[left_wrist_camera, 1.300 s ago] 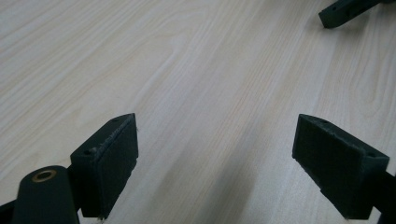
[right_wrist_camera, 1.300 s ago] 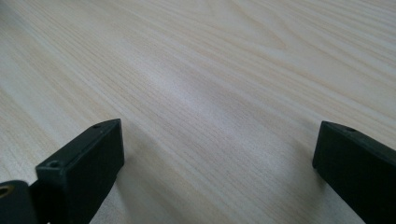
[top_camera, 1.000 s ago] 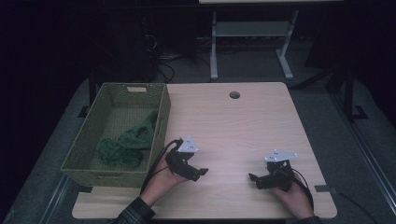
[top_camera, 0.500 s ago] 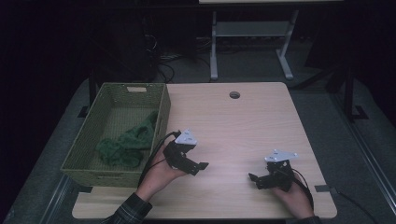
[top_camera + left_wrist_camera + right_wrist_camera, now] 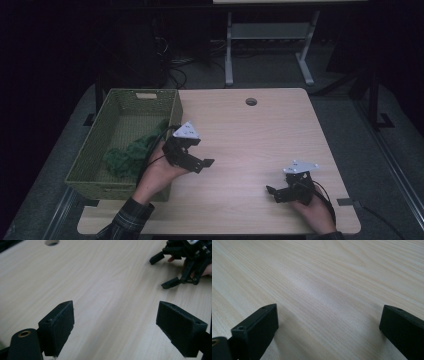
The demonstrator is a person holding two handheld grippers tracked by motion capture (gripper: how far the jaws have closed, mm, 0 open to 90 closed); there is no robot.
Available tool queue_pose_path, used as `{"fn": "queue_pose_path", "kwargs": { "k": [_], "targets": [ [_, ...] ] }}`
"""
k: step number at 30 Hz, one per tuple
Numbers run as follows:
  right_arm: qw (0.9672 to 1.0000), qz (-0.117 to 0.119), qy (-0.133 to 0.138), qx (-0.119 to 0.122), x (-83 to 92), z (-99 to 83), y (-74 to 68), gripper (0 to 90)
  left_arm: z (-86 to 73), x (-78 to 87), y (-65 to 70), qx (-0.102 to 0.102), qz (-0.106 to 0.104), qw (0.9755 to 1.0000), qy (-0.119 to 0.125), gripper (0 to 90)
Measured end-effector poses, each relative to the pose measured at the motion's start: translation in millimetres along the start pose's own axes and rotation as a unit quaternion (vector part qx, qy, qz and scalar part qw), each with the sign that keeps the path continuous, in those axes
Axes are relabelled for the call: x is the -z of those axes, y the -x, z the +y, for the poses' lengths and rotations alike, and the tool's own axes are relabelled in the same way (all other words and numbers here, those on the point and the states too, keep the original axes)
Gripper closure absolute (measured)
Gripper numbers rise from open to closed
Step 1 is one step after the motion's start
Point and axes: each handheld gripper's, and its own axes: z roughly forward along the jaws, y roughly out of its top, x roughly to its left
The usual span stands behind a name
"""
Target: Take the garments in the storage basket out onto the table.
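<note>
My left gripper (image 5: 200,155) is held a little above the wooden table (image 5: 250,140), just right of a green woven basket (image 5: 120,94). Its jaws point right and stand wide open with nothing between them, as the left gripper view (image 5: 117,325) confirms. My right gripper (image 5: 272,194) rests low near the table's front right, jaws pointing left and open over bare wood (image 5: 327,327). It also appears far off in the left gripper view (image 5: 160,272), open. A crumpled green cloth (image 5: 130,157) lies inside the basket.
A round cable hole (image 5: 251,101) sits near the table's far edge, also visible in the left gripper view (image 5: 52,242). A metal stand (image 5: 270,45) and cables are on the dark floor behind the table. The basket takes up the table's left side.
My left gripper has risen and moved a little away from the front edge, along the basket's right side. The right gripper has stayed in place.
</note>
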Motion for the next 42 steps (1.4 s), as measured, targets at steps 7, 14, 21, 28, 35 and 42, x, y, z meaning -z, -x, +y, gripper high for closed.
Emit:
{"fn": "queue_pose_path", "kwargs": {
  "k": [7,14,21,28,35,42],
  "targets": [
    [1.0000,0.001,0.000,0.000,-0.1,0.0,0.0,1.8,-1.6,22.4,-17.0,0.006,0.014,0.9999,0.002,18.2],
    [1.0000,0.001,0.000,0.000,-0.1,0.0,0.0,1.8,-13.4,50.6,-40.1,0.027,0.047,0.9985,0.011,20.9],
    [1.0000,0.001,0.000,0.000,-0.1,0.0,0.0,1.8,-25.3,68.2,-57.0,0.043,0.069,0.9966,0.012,26.6],
    [1.0000,0.001,0.001,0.001,-0.1,0.0,0.1,1.8,-43.6,81.8,-74.2,0.058,0.096,0.9936,-0.008,32.3],
    [1.0000,0.001,0.000,0.001,-0.1,0.0,-0.1,1.8,-62.0,79.9,-85.3,0.057,0.106,0.9915,-0.048,33.9],
    [1.0000,0.001,0.000,0.002,-0.1,0.0,0.0,1.8,-81.3,69.5,-92.7,0.061,0.101,0.9888,-0.091,35.6]
  ]
}}
